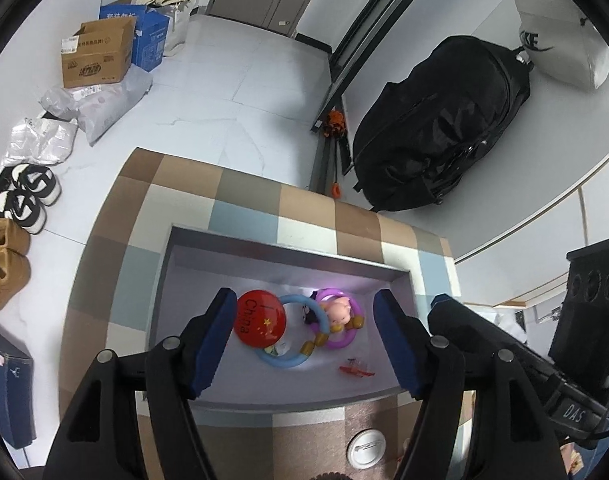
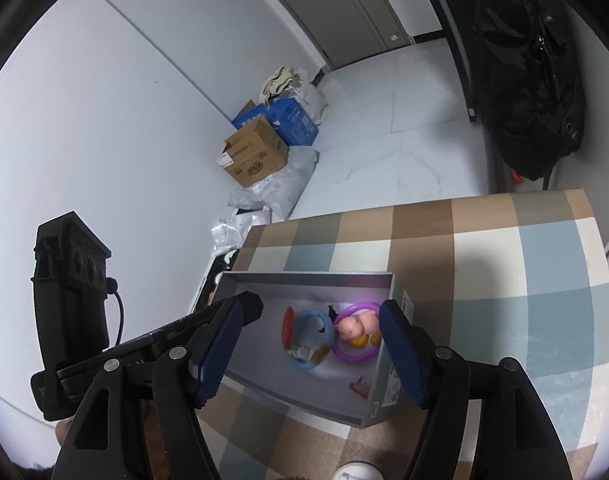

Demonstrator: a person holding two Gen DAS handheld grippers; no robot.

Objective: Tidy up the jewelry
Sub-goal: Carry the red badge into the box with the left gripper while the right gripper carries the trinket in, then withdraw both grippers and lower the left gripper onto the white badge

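Two hand-held grippers, our left hand-held gripper (image 1: 302, 342) and right hand-held gripper (image 2: 310, 350), hang wide apart and empty over the box (image 1: 288, 258) holding two rings.

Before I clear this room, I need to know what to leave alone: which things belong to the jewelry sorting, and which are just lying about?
Part of the job: grey box, red China badge, blue ring, purple ring, pig figure, red clip, white badge.

Lying about: black bag, cardboard box, sneakers.

I read "China" on the red round badge (image 1: 260, 319) in my tray, and "DAS" on my other claw's body (image 1: 572, 416).
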